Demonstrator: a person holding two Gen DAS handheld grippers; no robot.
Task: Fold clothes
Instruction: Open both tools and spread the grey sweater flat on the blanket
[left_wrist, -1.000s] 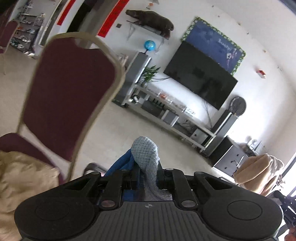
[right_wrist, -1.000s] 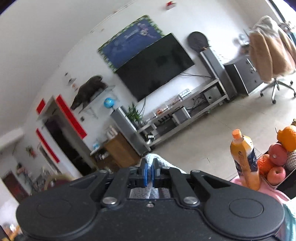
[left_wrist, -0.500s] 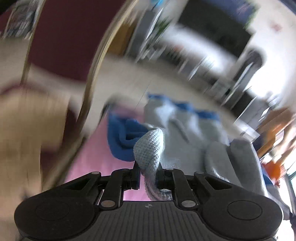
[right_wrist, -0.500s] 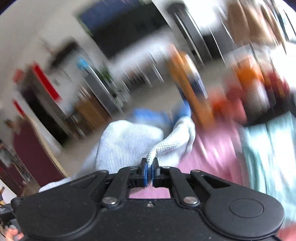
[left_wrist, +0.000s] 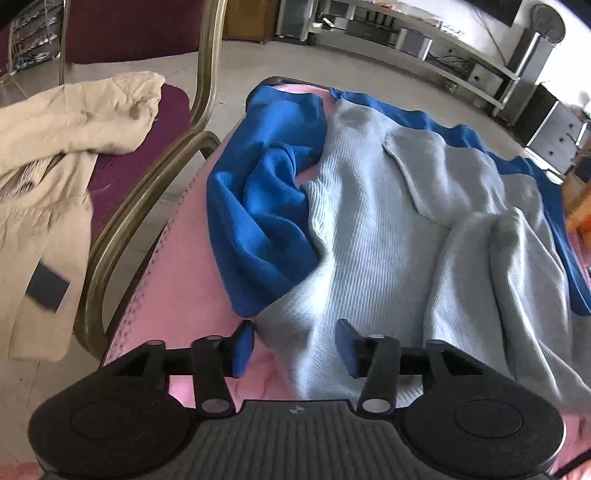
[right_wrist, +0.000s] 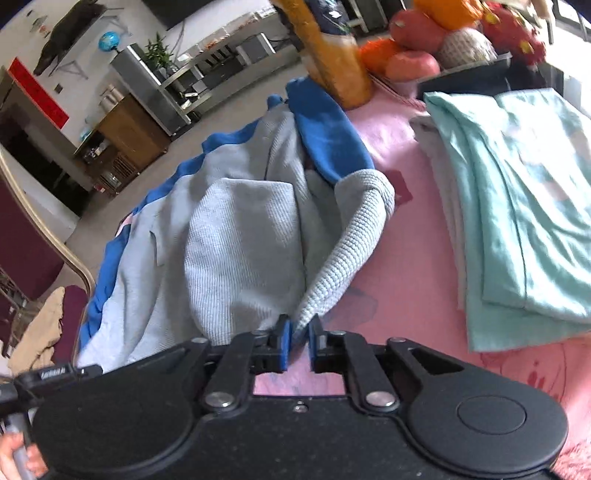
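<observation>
A grey and blue knit sweater (left_wrist: 388, 229) lies spread on the pink-covered table (left_wrist: 177, 266); it also shows in the right wrist view (right_wrist: 236, 236). My left gripper (left_wrist: 293, 345) is open, its blue pads either side of the sweater's near hem, holding nothing. My right gripper (right_wrist: 297, 341) has its jaws slightly parted with the grey ribbed cuff (right_wrist: 347, 258) of a sleeve still between the pads.
A folded mint-green garment (right_wrist: 517, 206) lies on the table to the right. An orange bottle (right_wrist: 336, 62) and a tray of fruit (right_wrist: 443, 40) stand at the far edge. A maroon chair (left_wrist: 140, 122) with a beige jacket (left_wrist: 55, 155) stands left of the table.
Both grippers swung down from lifting the sweater high and laid it on the table. The left gripper has opened and let go; the right jaws have loosened on the cuff.
</observation>
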